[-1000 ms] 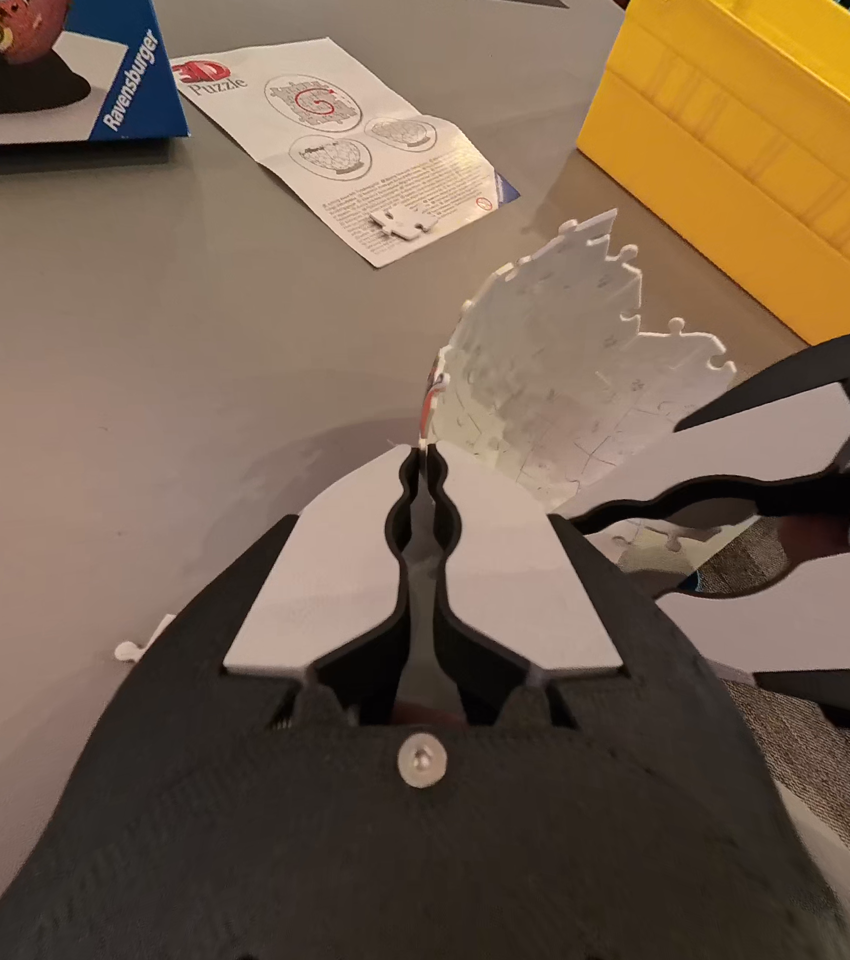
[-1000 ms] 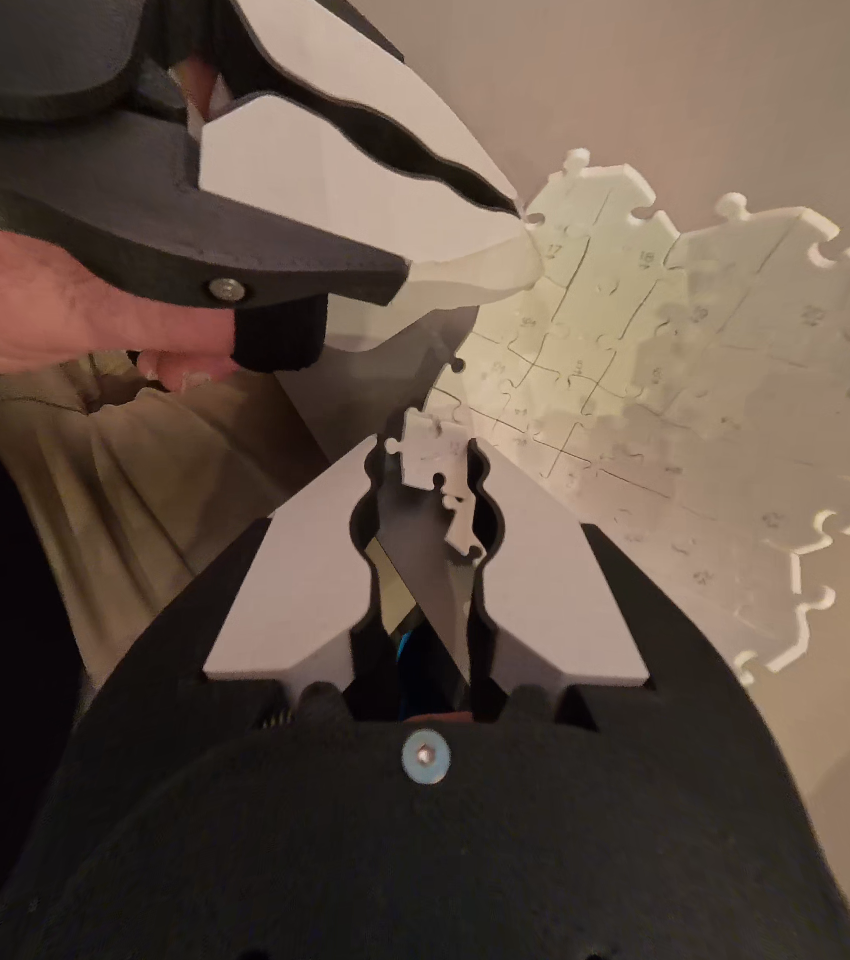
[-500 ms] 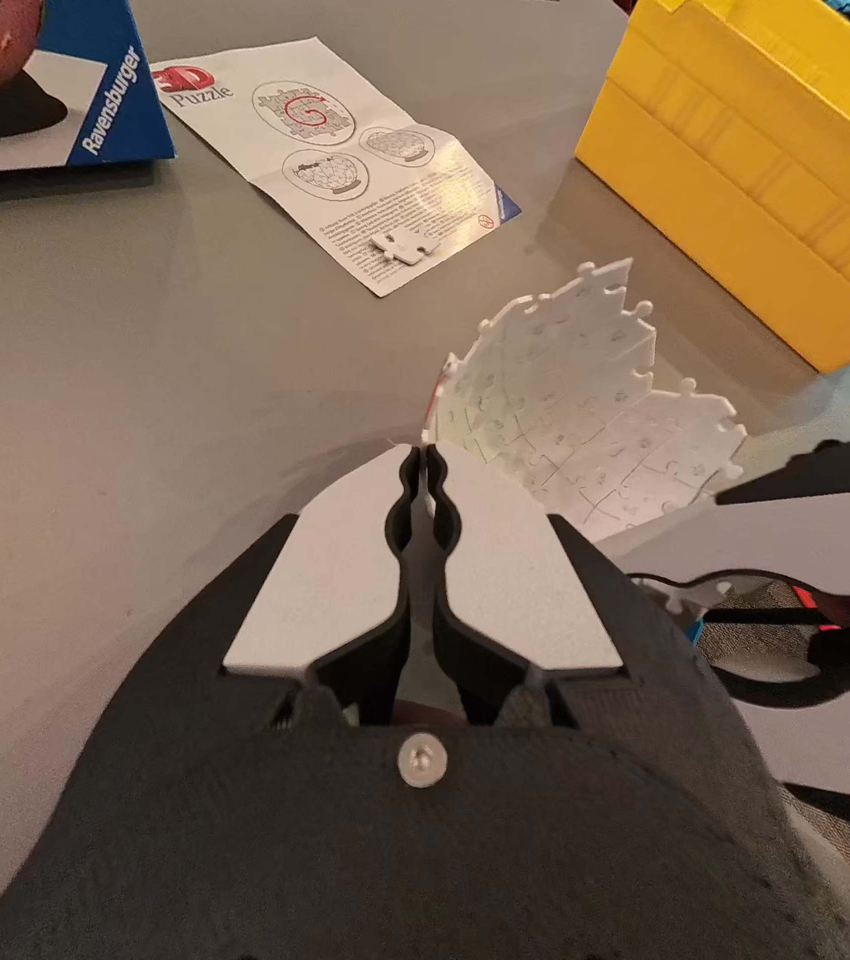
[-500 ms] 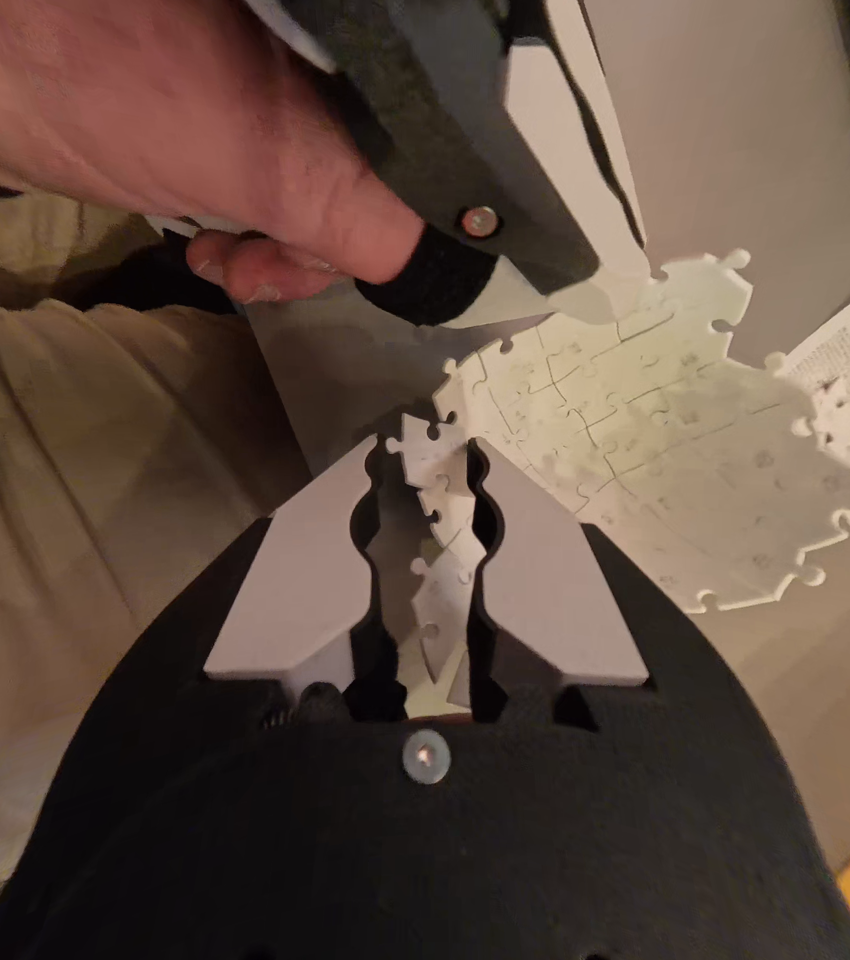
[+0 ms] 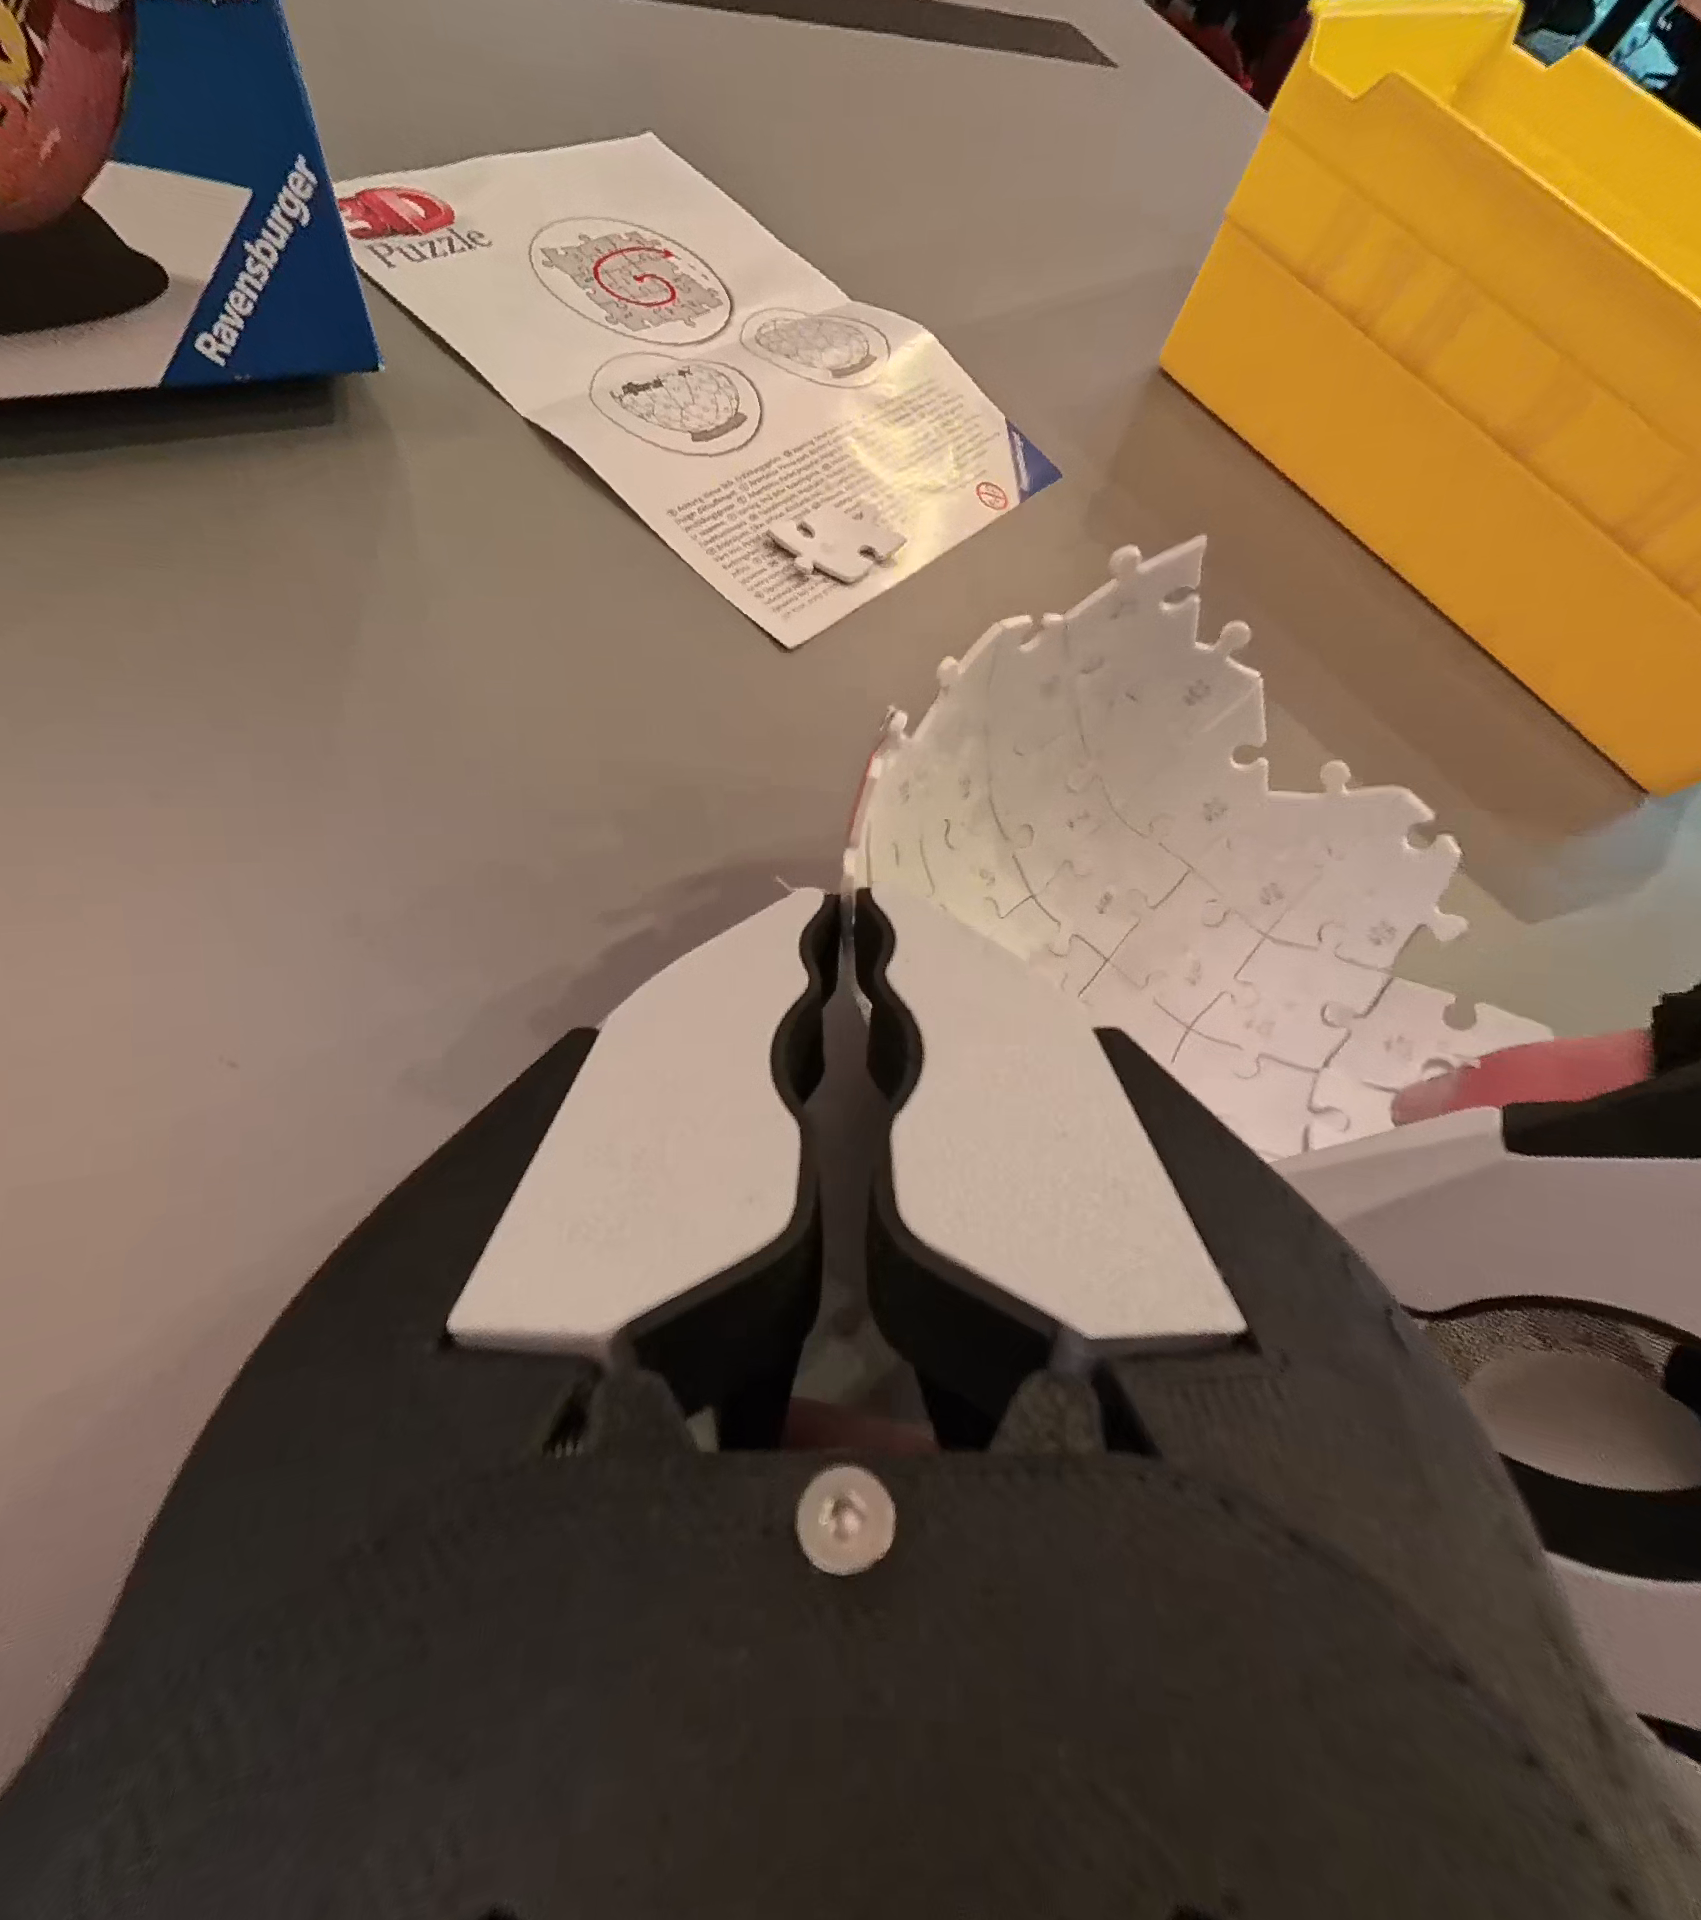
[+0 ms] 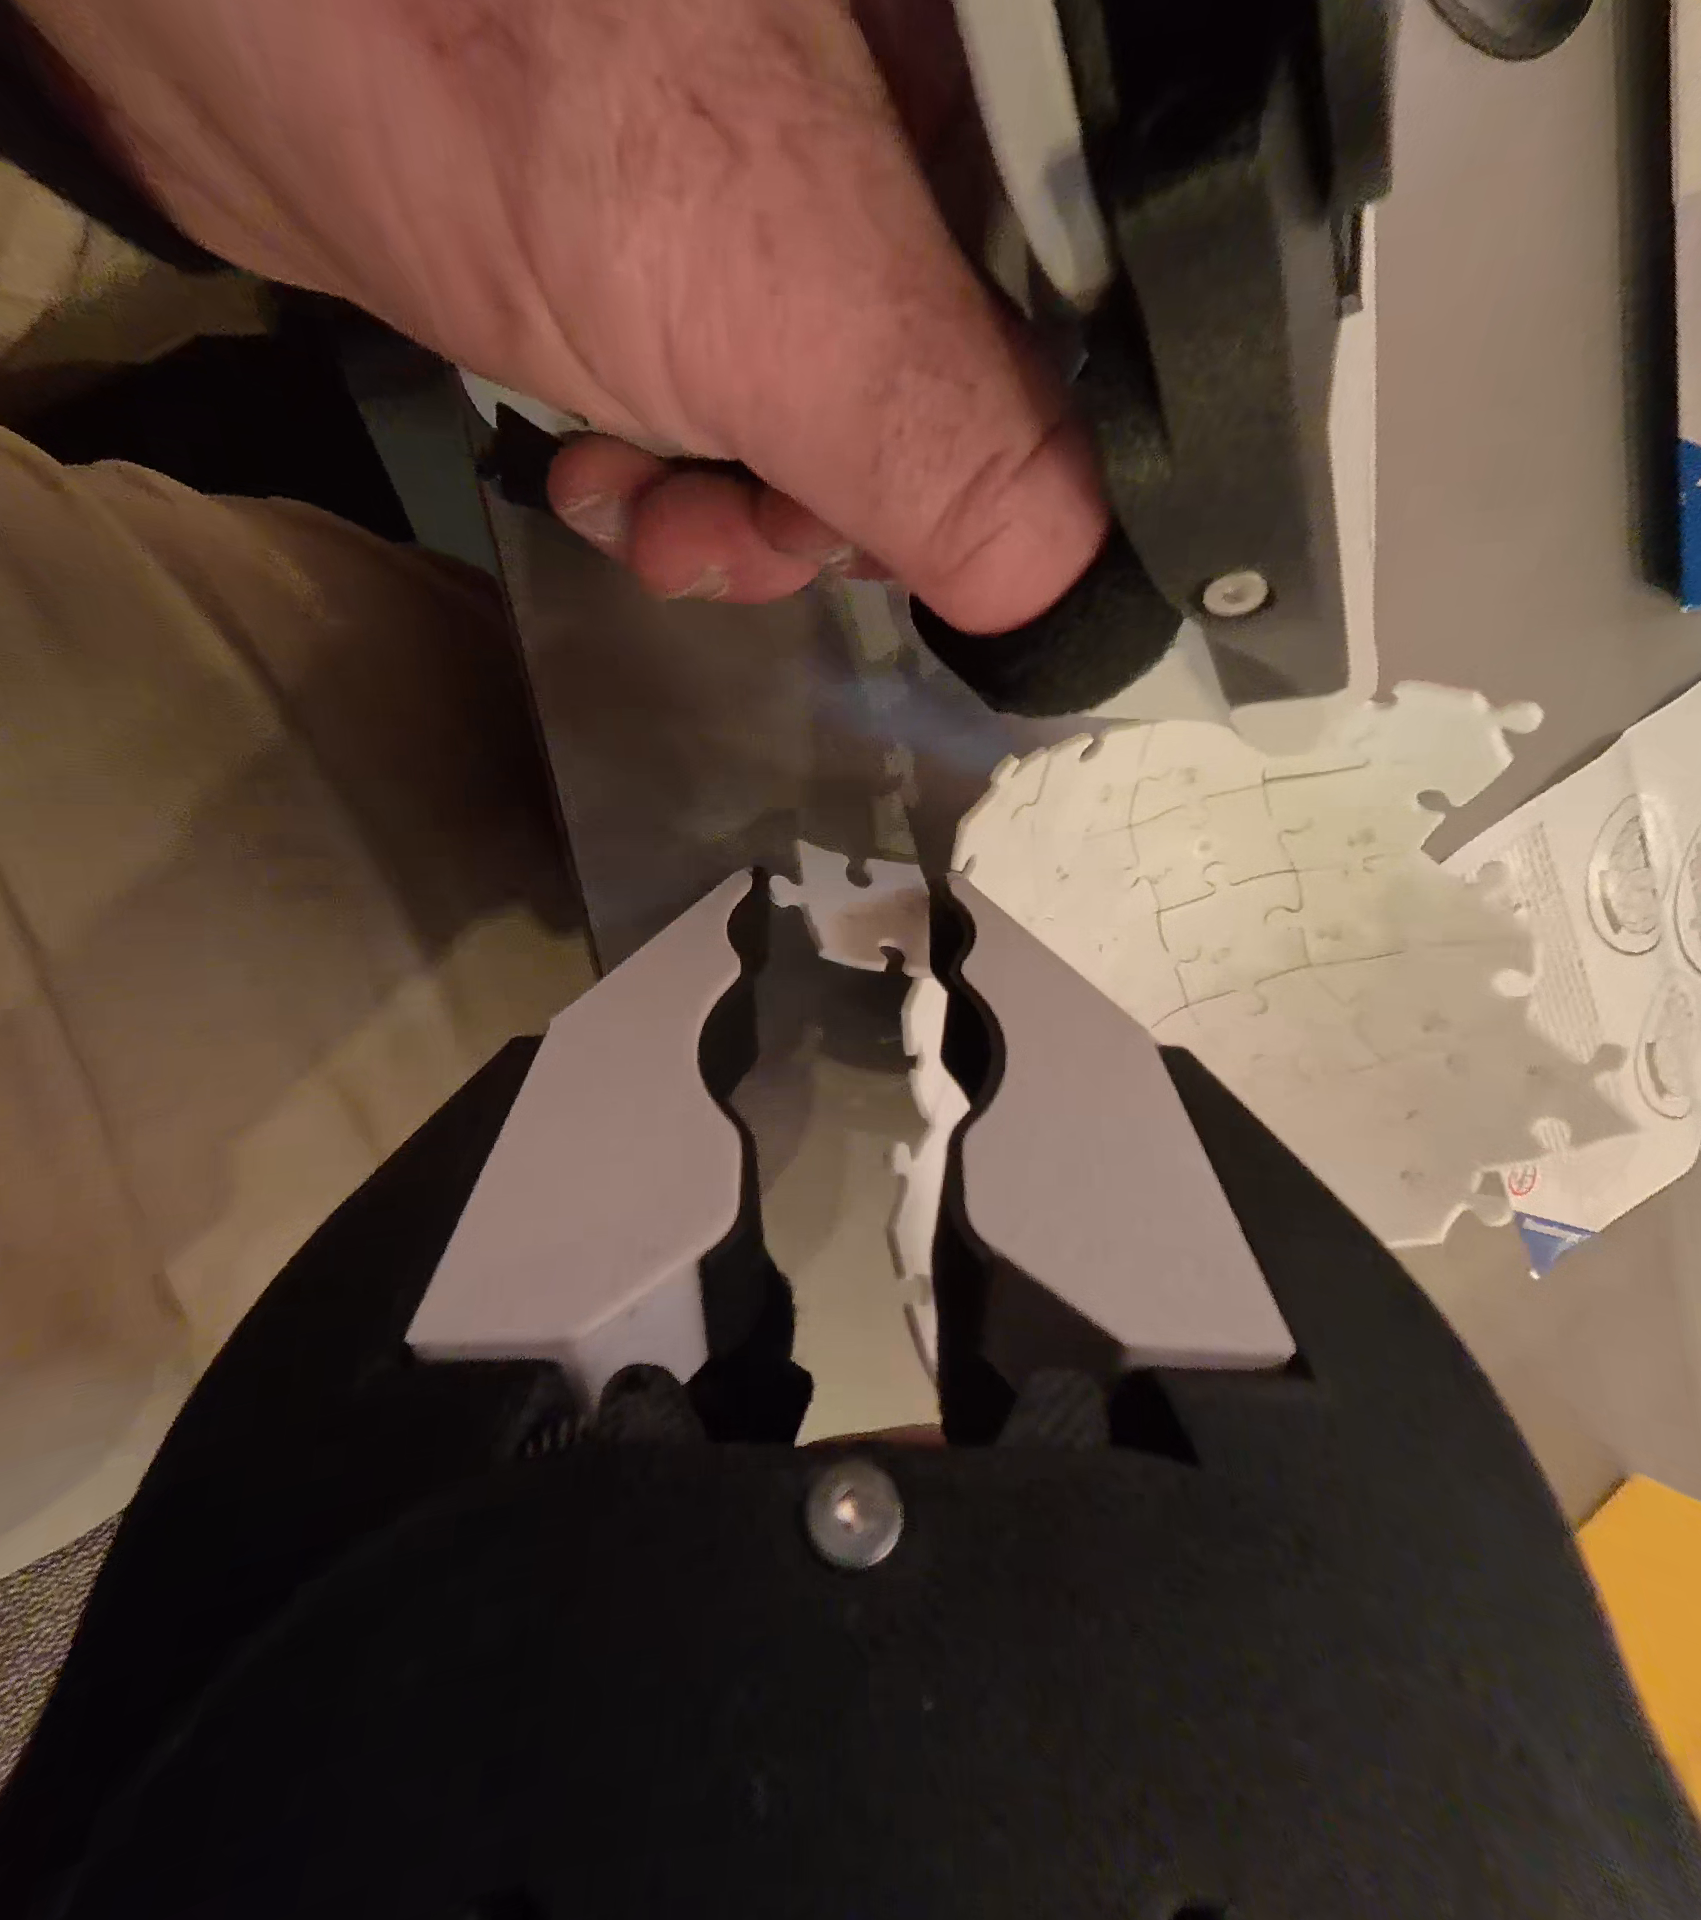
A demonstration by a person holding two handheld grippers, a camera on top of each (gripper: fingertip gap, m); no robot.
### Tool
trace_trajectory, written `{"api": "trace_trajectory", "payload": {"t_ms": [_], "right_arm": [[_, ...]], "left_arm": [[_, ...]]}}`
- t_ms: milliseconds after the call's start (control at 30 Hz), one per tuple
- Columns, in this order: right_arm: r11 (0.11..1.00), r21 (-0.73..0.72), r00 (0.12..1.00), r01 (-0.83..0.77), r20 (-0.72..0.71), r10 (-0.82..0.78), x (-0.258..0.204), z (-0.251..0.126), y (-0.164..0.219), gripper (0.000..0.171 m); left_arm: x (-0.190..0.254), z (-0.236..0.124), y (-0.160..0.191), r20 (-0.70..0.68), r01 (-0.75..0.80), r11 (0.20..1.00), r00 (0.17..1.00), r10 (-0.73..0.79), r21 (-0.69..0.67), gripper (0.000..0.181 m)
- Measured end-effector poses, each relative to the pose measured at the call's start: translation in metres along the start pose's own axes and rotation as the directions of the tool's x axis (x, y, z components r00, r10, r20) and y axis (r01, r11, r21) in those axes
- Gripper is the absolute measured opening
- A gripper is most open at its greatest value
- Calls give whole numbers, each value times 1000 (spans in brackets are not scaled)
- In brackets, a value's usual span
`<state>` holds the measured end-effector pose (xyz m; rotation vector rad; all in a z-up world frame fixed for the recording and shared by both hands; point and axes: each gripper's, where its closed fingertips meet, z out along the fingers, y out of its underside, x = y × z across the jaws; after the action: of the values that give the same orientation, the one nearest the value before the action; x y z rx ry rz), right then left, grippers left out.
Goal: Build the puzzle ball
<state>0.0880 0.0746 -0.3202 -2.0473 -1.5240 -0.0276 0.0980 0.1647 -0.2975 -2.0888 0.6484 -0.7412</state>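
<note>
A partly built white puzzle shell (image 5: 1137, 862) curves up off the grey table, inner side showing; it also shows in the right wrist view (image 6: 1293, 935). My left gripper (image 5: 841, 904) is shut on the shell's left rim and holds it up; the right wrist view shows it (image 6: 1282, 717) with a hand on it. My right gripper (image 6: 851, 904) is shut on a single white puzzle piece (image 6: 856, 920), close to the shell's near edge. Its fingers (image 5: 1552, 1216) enter the left wrist view at the right. Another loose piece (image 5: 835, 545) lies on the leaflet.
A folded instruction leaflet (image 5: 721, 343) lies beyond the shell. A blue puzzle box (image 5: 233, 208) stands at the far left. A yellow bin (image 5: 1500, 364) stands at the right, close behind the shell. The table edge and a person's beige clothing (image 6: 150, 831) are at the left. About 9 cm separates my left fingertips from my right.
The left gripper has tilted the shell lower and more open toward me. The right gripper has drawn back to the right with its piece, and the hand on the left gripper now fills its view's top.
</note>
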Motion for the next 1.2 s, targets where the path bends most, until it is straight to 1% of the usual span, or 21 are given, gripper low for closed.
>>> {"api": "trace_trajectory", "payload": {"t_ms": [100,133,267,300,333,433,533,600,667,733,800,833,933,1000,1033,1067,1100,1200], "right_arm": [[1000,-1,1000,-6,9,6,0,2,0,29],[1000,4,1000,-11,8,11,0,2,0,29],[1000,8,1000,-25,9,25,-1,1,2,28],[1000,13,1000,-24,10,24,-1,1,3,20],[999,21,1000,-24,7,24,-2,1,2,19],[998,48,999,-46,11,46,-2,-2,0,15],[996,59,998,-67,-13,68,1,-6,3,11],[994,61,995,-95,-20,96,-1,-9,8,18],[993,60,994,-103,-35,105,-3,-14,13,19],[986,73,988,-150,-27,152,-7,-21,16,20],[969,102,973,-226,-13,229,-11,-27,17,18],[959,104,964,-263,3,264,-15,-27,18,20],[926,79,928,-369,-9,371,-15,-21,32,25],[902,71,904,-426,-16,428,-14,-14,40,27],[879,86,882,-469,-2,471,-13,-11,40,27],[845,103,851,-525,42,523,-14,-10,37,29],[814,116,822,-569,76,564,-15,-8,35,33],[771,156,786,-618,83,613,-8,-7,36,30]], "left_arm": [[0,1,3,-29,9,1000,1000,-10,-29,3],[-1,0,5,-34,9,999,999,-11,-42,9],[-2,-8,6,-67,17,999,998,-20,-44,19],[-3,-9,8,-67,16,999,998,-19,-52,24],[-3,-12,8,-69,17,998,997,-20,-53,28],[-2,-23,6,-67,-13,1000,998,11,-28,27],[3,-34,6,-57,-80,997,995,80,3,25],[4,-41,5,-29,-146,989,989,147,30,23],[6,-46,8,-29,-192,981,981,193,29,19],[13,-50,17,-66,-230,973,971,229,-1,18],[21,-52,24,-92,-288,957,954,284,-23,12],[25,-51,31,-108,-320,946,943,314,-51,8],[38,-43,60,-190,-401,896,911,367,-190,6],[45,-38,72,-209,-441,868,893,399,-227,3],[48,-36,79,-224,-454,853,887,405,-256,2],[51,-34,85,-236,-464,839,882,408,-282,3],[54,-33,84,-239,-464,844,881,408,-270,0],[64,-32,87,-289,-435,855,888,357,-283,0]]}}
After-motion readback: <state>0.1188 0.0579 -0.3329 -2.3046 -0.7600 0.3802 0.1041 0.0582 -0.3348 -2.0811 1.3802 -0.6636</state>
